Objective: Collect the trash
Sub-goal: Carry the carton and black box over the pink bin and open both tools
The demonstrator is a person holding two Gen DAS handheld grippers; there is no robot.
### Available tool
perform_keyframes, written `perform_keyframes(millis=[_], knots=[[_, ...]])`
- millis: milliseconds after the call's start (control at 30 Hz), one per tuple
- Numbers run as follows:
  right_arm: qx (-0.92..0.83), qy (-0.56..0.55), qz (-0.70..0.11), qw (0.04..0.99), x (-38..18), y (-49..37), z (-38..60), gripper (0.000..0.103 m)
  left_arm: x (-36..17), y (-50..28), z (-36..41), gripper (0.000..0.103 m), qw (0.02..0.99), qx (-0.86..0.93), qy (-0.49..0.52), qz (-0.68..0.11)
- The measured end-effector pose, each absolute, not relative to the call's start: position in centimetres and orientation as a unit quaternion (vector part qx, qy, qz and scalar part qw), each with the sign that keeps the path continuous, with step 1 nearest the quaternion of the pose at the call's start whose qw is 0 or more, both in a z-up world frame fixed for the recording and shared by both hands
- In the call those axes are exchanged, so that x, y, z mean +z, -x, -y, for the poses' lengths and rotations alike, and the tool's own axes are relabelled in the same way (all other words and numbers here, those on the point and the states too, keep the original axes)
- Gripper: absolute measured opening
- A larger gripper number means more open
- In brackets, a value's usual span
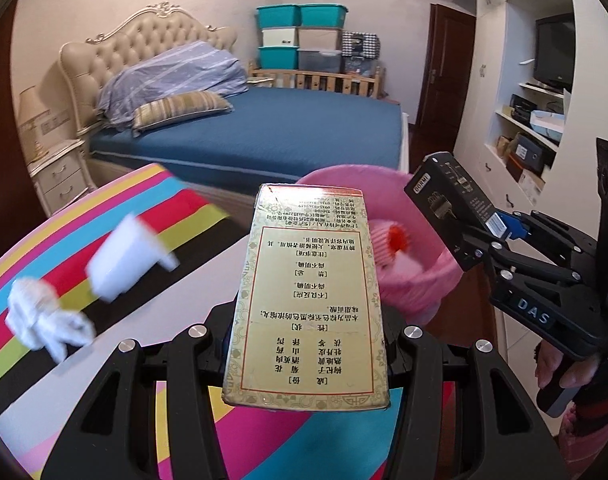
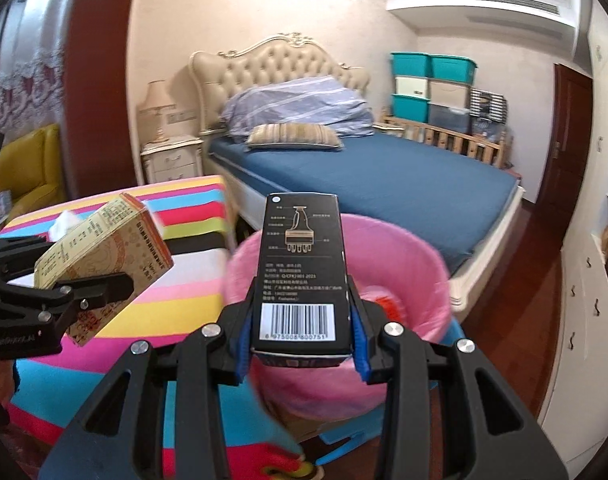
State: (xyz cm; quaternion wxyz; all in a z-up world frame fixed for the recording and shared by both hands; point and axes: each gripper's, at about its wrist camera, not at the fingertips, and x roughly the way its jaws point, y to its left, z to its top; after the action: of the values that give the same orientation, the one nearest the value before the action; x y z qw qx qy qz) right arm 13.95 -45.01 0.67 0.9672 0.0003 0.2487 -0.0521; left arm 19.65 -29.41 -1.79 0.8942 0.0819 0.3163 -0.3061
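Clamped in the left gripper [image 1: 304,344], a gold box [image 1: 307,292] points its long axis far, toward the pink bin [image 1: 431,276]. Right gripper [image 2: 302,332] clamps a black box [image 2: 300,268], barcode near, over the bin; "DAS" on its body.

Gold medicine box [image 1: 307,292]: cardboard, slight sheen, printed. Black carton [image 2: 300,272]: cardboard, matt, white barcode label. Bin liner [image 2: 403,256]: thin pink plastic film, wrinkled, translucent. Counter [image 1: 104,208] cover: striped, smooth, low gloss. Crumpled tissue [image 1: 44,316]: soft white paper. Right hand-held gripper [image 2: 302,344]: matt black plastic, bright metal screw heads, blue pads.
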Motion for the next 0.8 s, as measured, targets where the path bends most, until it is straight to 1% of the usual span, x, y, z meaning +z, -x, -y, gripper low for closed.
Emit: perform_keyframes(millis=[267, 700, 733, 767, 800], knots=[[-0.074, -0.014, -0.249, 0.966, 0.4, -15.7, 49.8, 0.038, -1.8, -21.6, 34.2, 0.049, 0.889, -0.319, -0.085, -0.318], [-0.08, -0.028, -0.262, 0.961, -1.1, -19.3, 53.2, 0.039, -2.3, -26.6, 38.5, 0.05, 0.876, -0.342, -0.021, -0.339], [-0.077, -0.028, -0.259, 0.962, -1.3, -19.5, 53.3, 0.043, -2.5, -26.9, 38.9, 0.055, 0.875, -0.344, -0.024, -0.341], [-0.07, -0.029, -0.255, 0.964, -1.5, -19.8, 53.5, 0.057, -2.6, -27.1, 38.9, 0.06, 0.876, -0.34, -0.028, -0.341], [-0.071, -0.03, -0.253, 0.964, -1.7, -19.6, 53.8, 0.069, -2.7, -27.2, 38.5, 0.072, 0.88, -0.332, -0.027, -0.337]])
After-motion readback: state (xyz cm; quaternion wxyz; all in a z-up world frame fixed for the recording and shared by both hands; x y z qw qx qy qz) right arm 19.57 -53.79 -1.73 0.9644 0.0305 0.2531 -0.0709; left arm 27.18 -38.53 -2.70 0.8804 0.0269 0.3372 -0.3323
